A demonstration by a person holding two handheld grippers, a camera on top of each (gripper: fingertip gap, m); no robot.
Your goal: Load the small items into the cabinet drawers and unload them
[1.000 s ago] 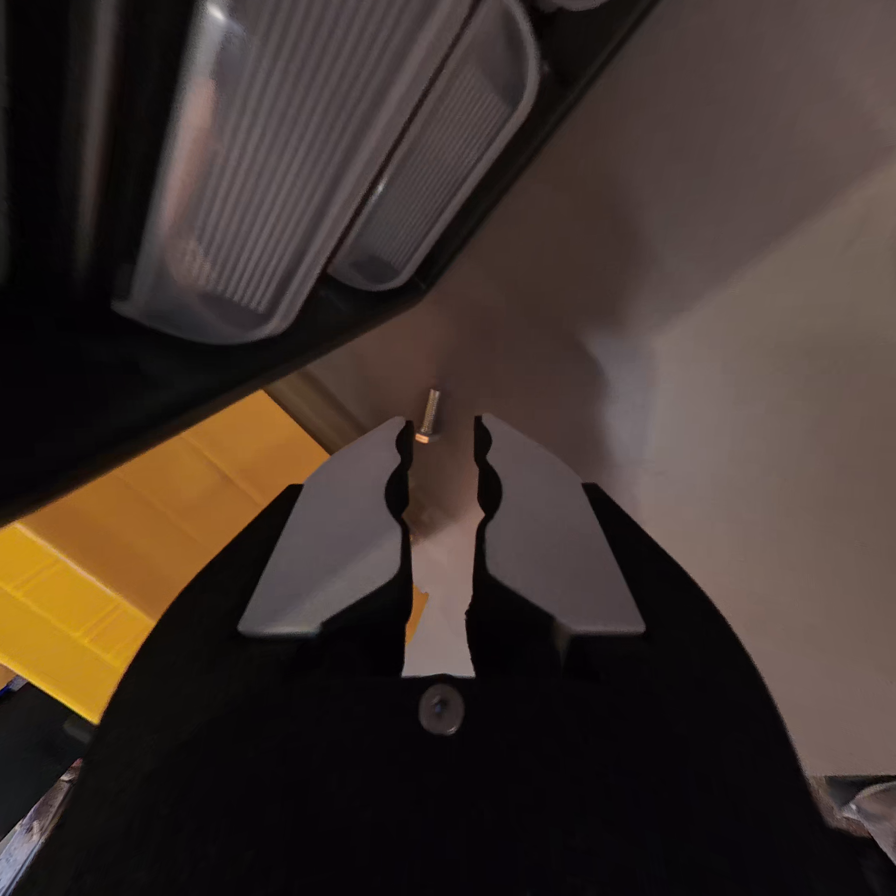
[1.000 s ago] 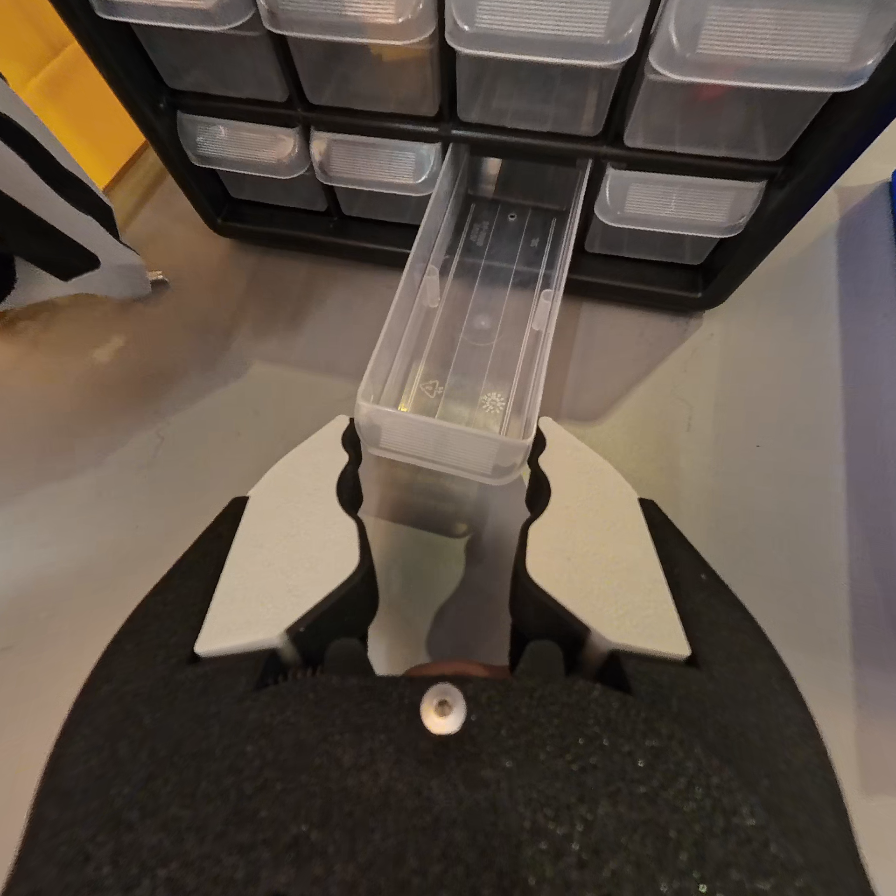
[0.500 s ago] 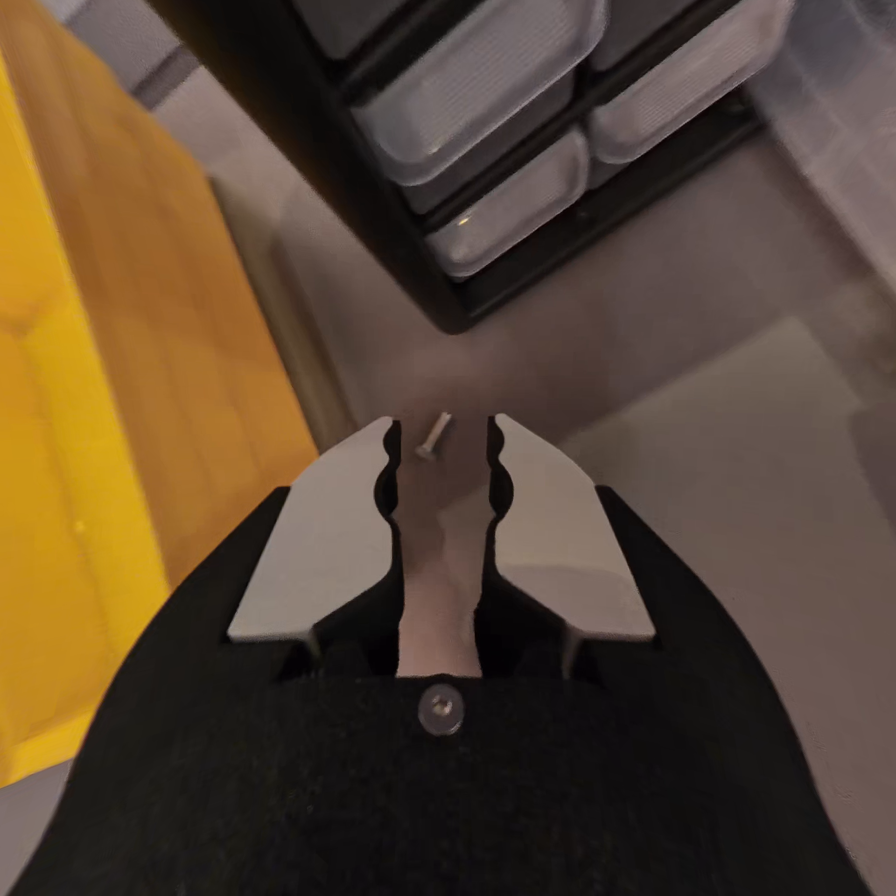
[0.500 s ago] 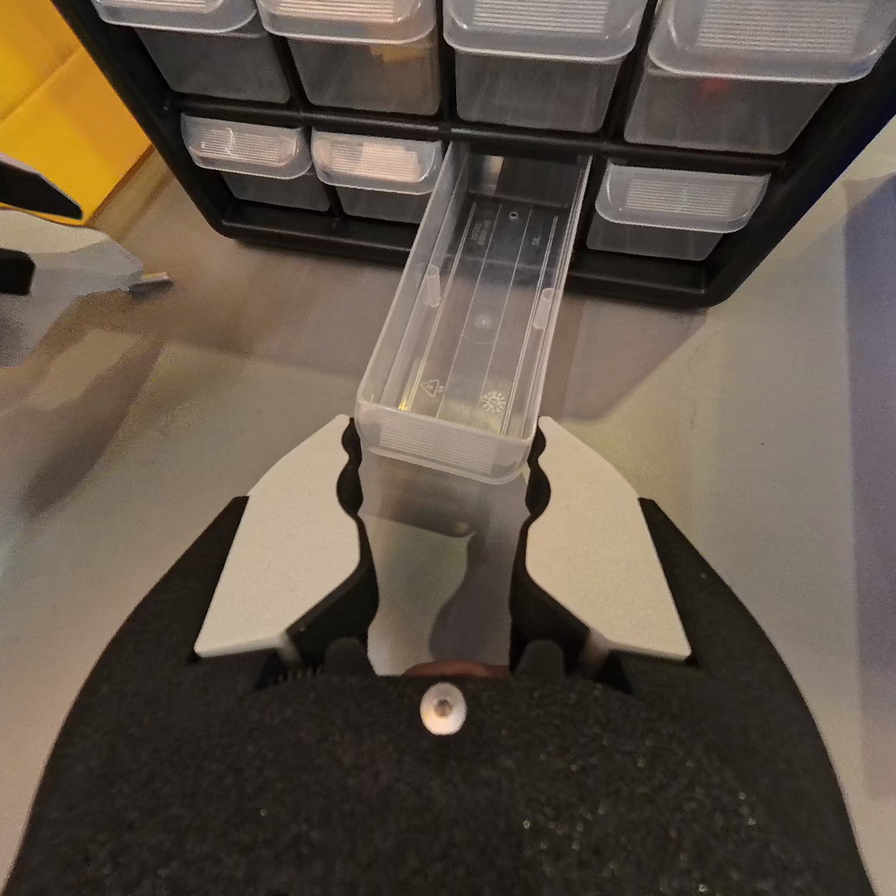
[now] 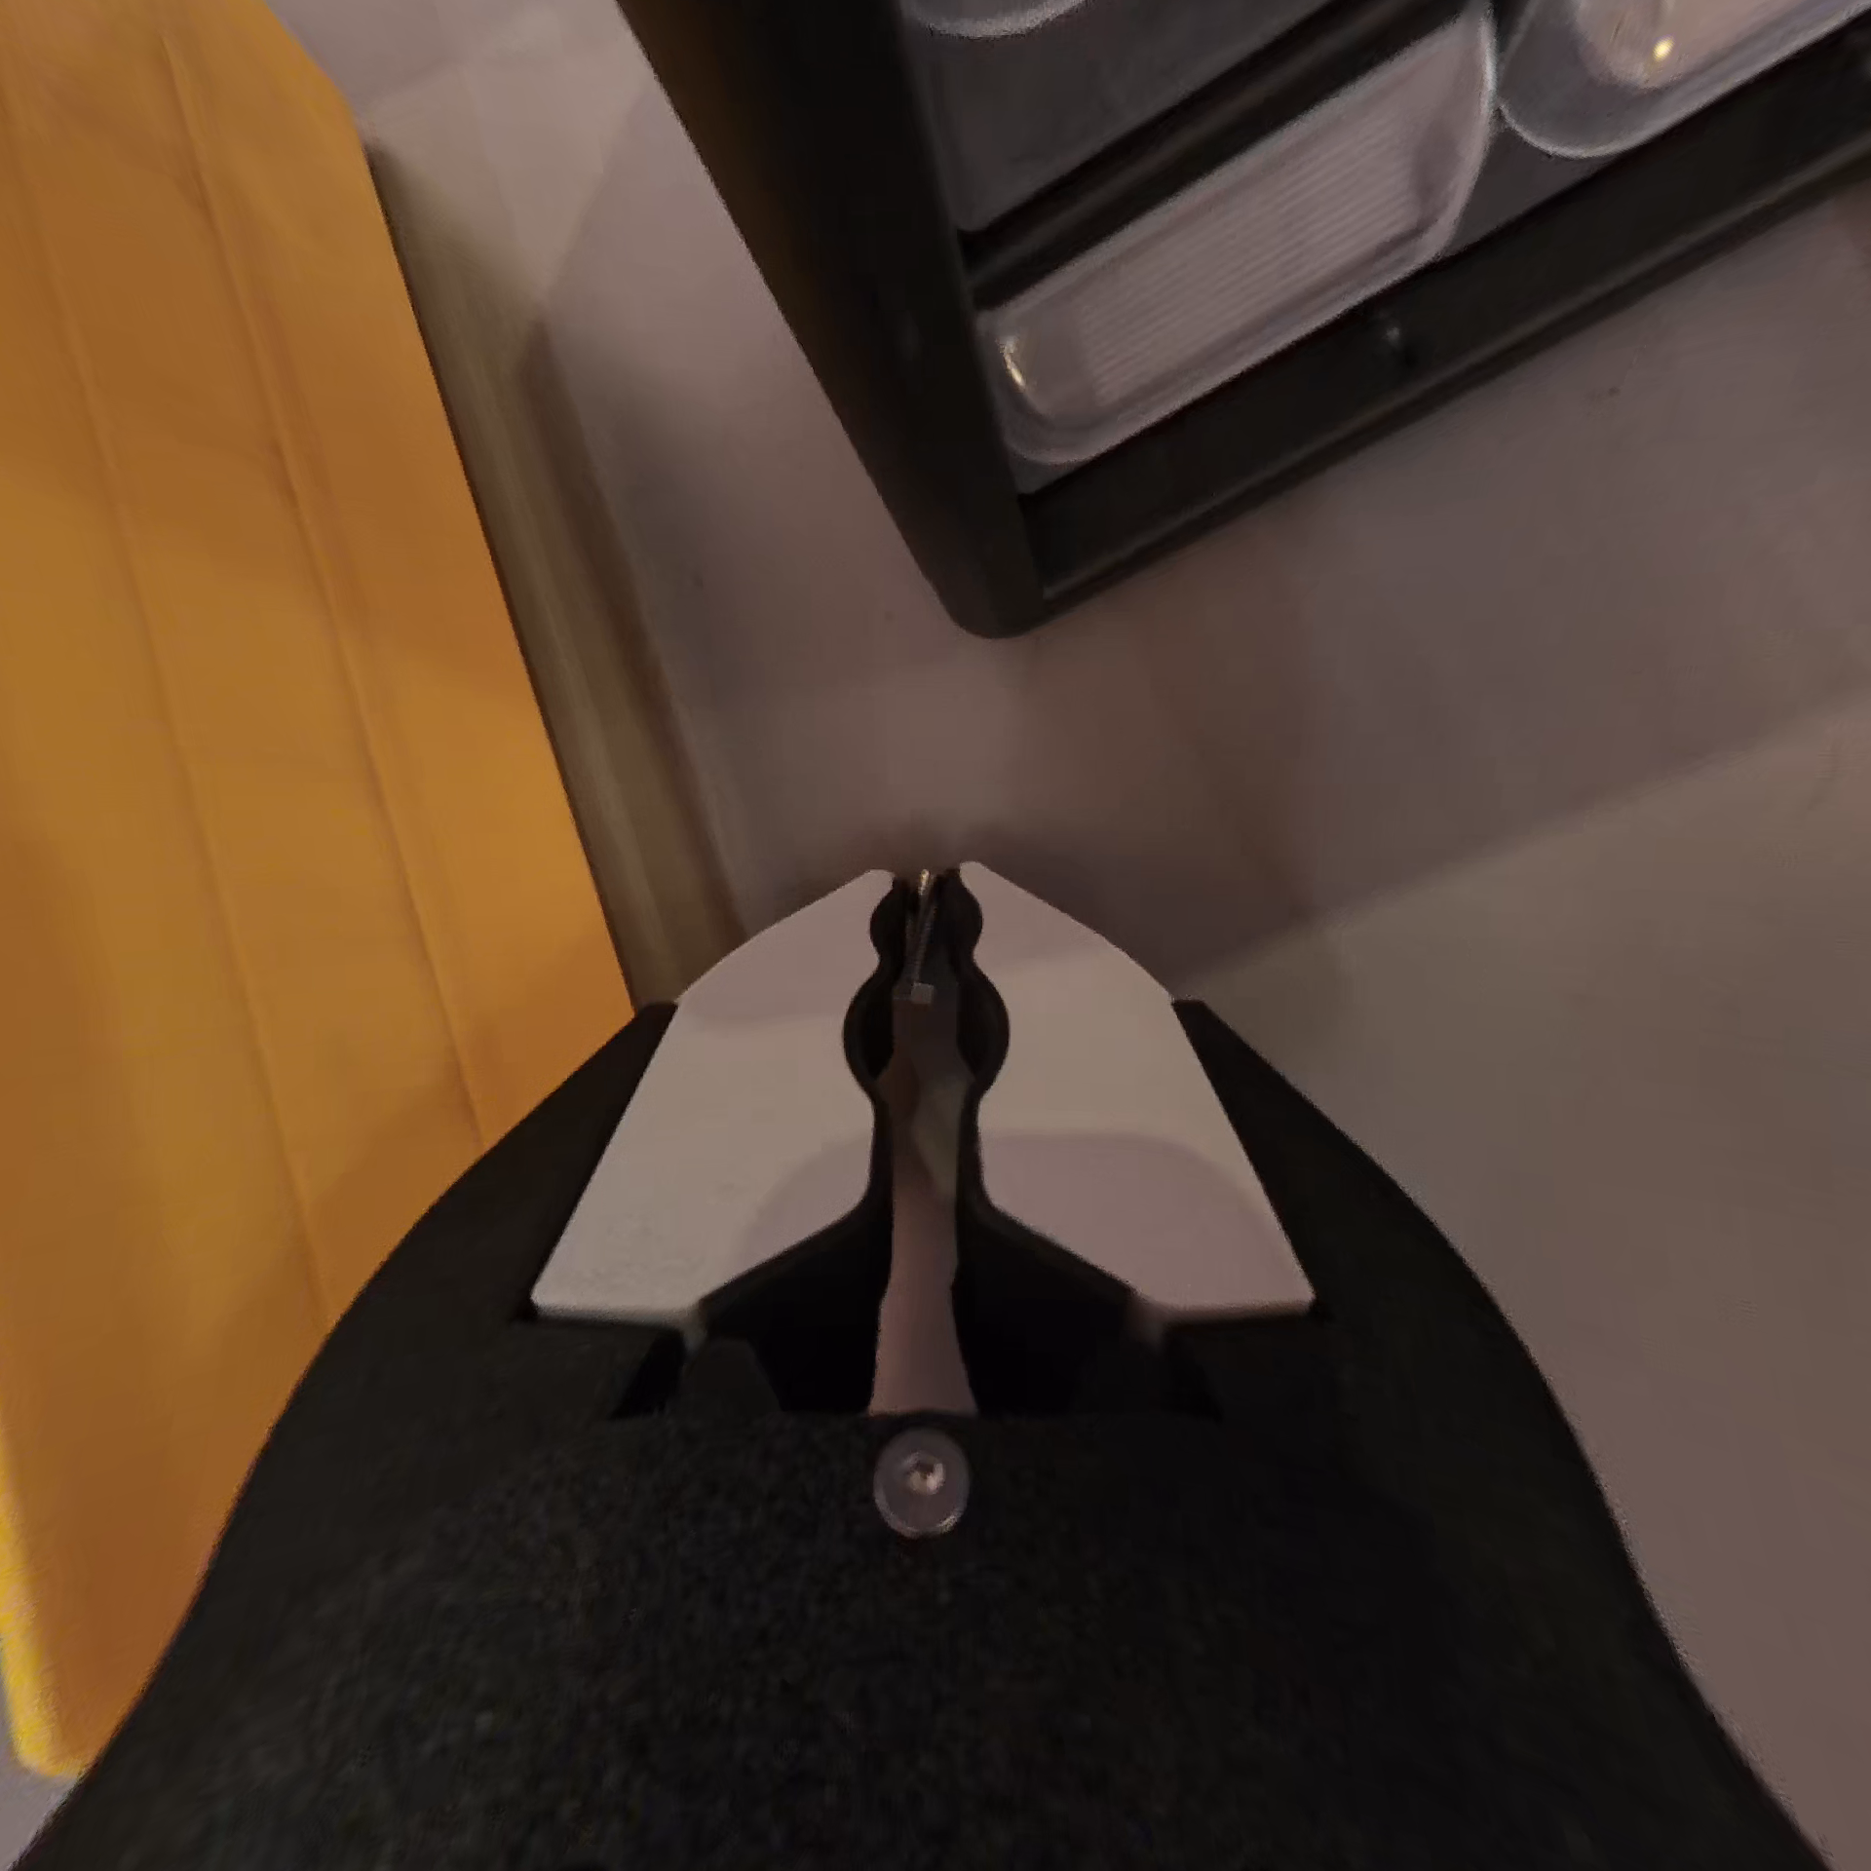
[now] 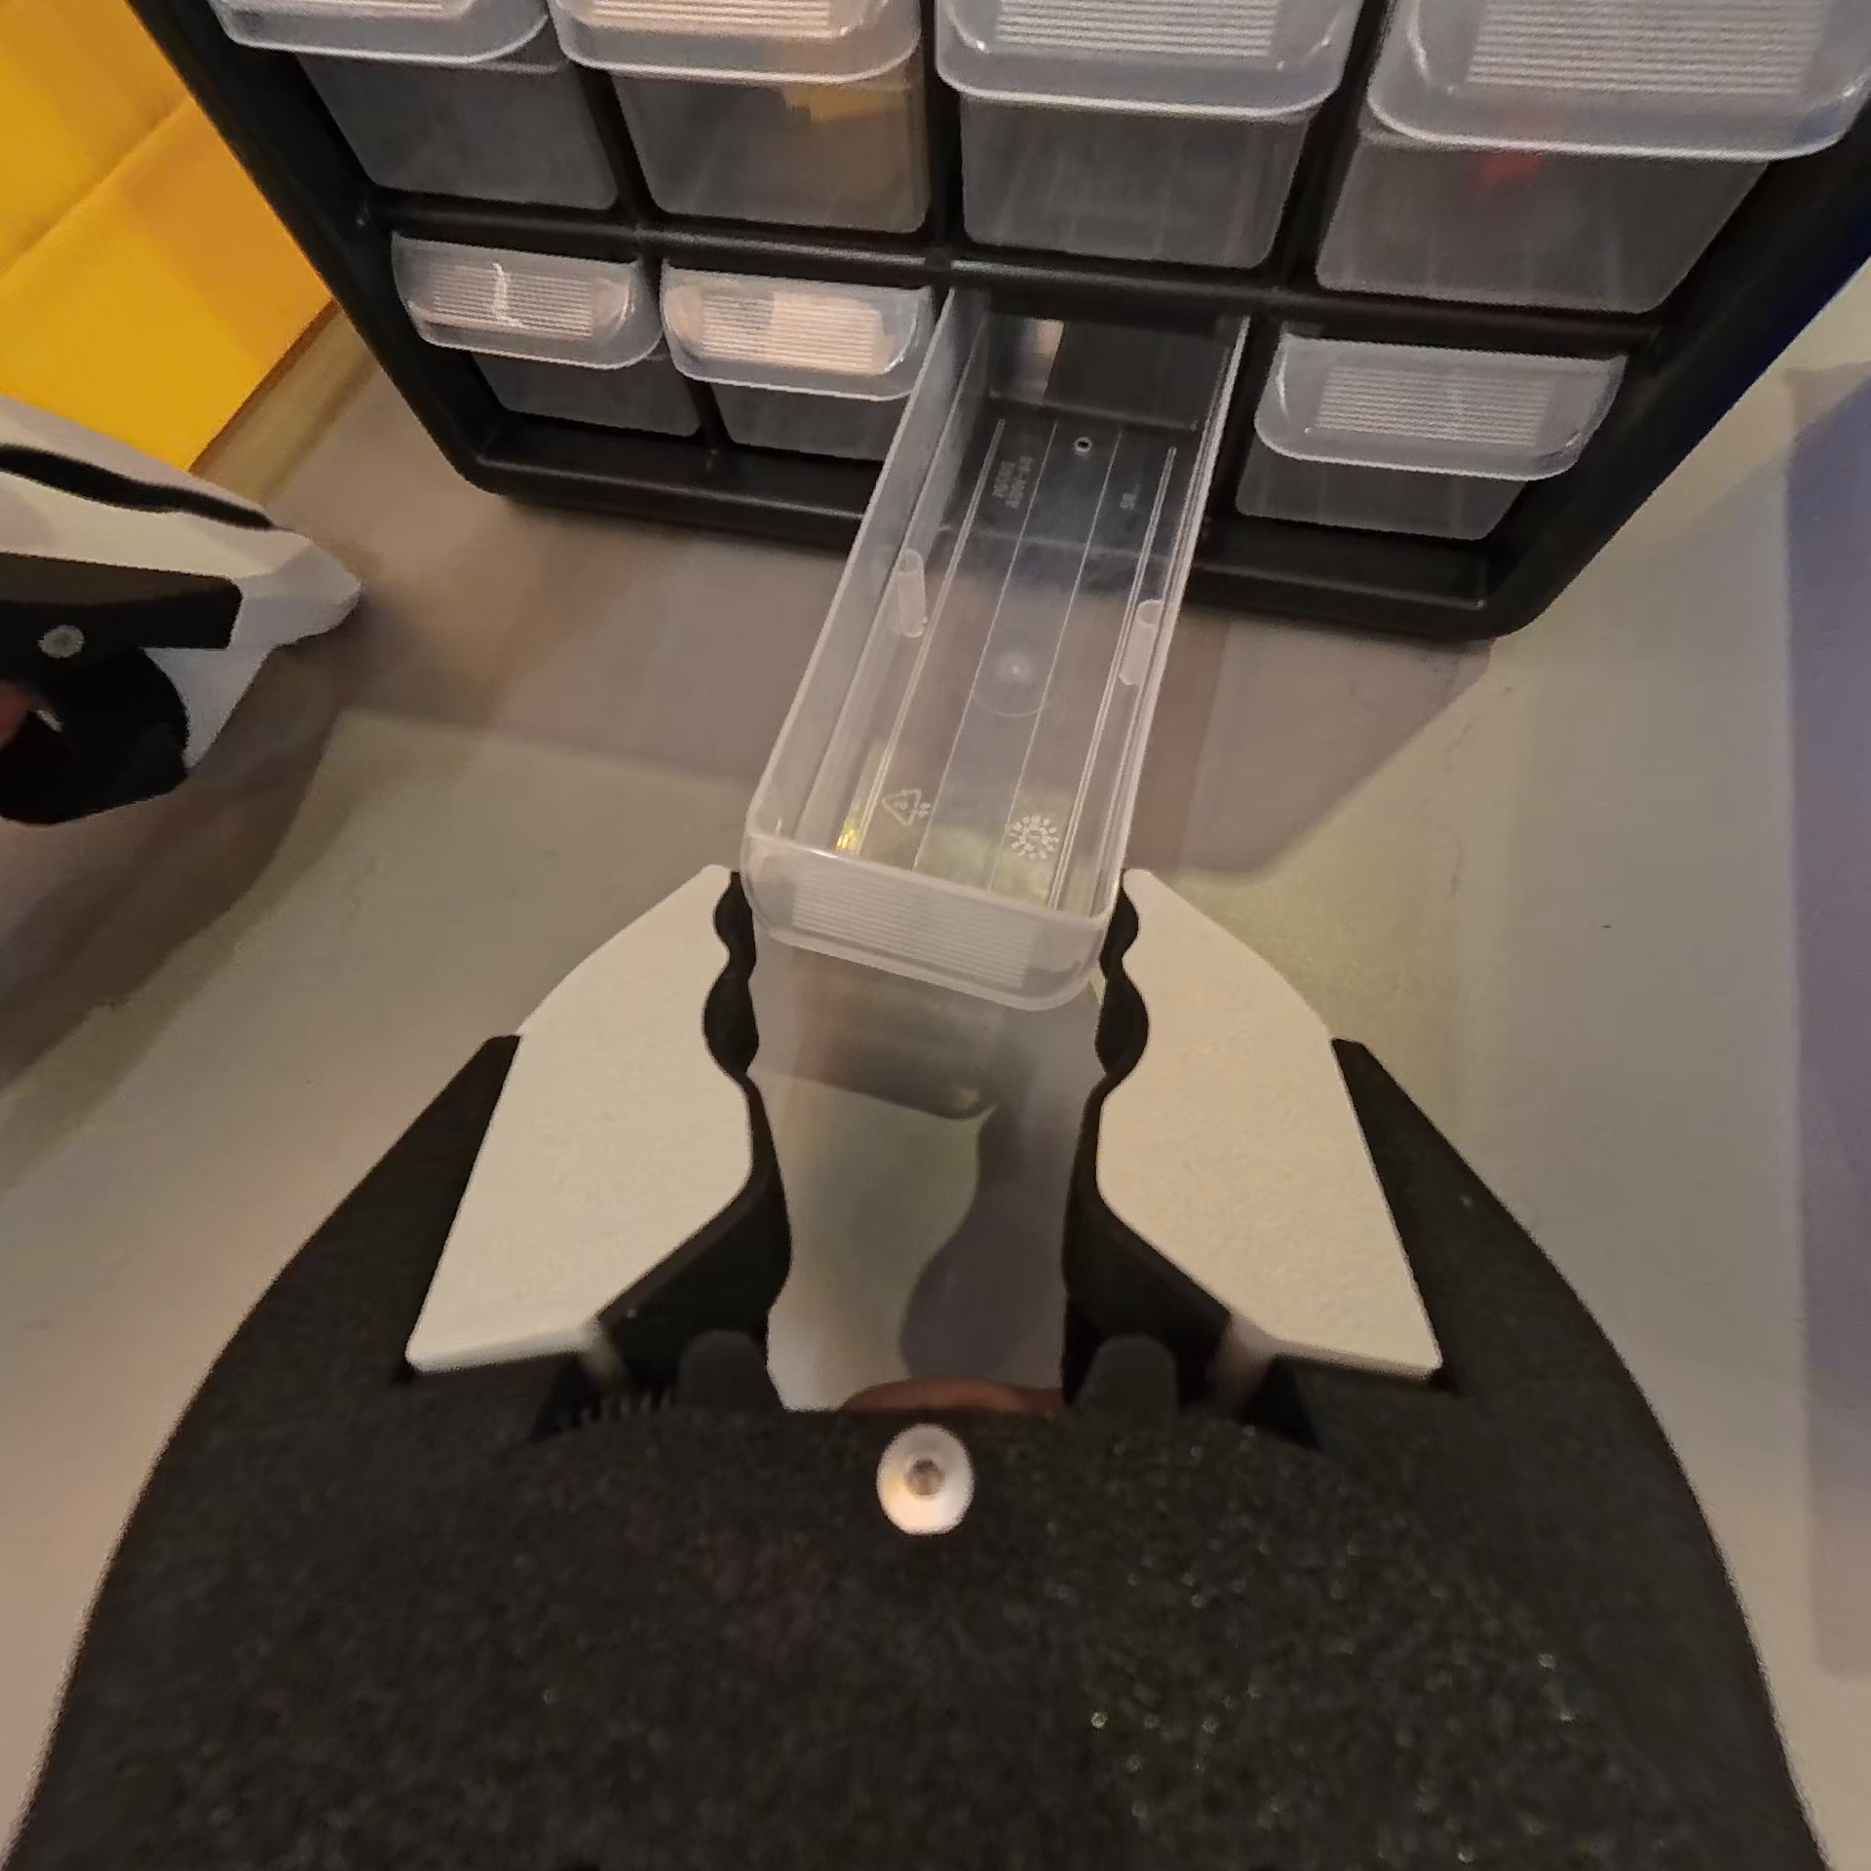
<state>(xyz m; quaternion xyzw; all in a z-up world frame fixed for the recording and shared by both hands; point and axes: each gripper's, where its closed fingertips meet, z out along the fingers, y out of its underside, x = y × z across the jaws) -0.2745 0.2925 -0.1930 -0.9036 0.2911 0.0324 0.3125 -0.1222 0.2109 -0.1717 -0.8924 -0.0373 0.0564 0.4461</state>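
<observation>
My left gripper [image 5: 923,883] is shut on a small silver screw [image 5: 919,947]. The screw lies lengthwise between the pads, its head toward the camera, above the grey table by the black cabinet's [image 5: 911,405] left corner. The left gripper also shows at the left edge of the right wrist view [image 6: 253,577], but the screw is hidden there. My right gripper [image 6: 926,911] is shut on the front end of a clear plastic drawer [image 6: 992,658]. The drawer is pulled far out of the cabinet's [image 6: 1012,273] bottom row and is empty.
A yellow bin [image 5: 202,709] stands left of the cabinet and also shows in the right wrist view [image 6: 121,253]. Closed clear drawers [image 6: 790,334] fill the other slots. A blue object [image 6: 1838,607] sits at the right edge.
The left gripper's open pads moved over the screw lying on the table and closed on it, and the gripper has since shifted. The right gripper and the drawer have not moved.
</observation>
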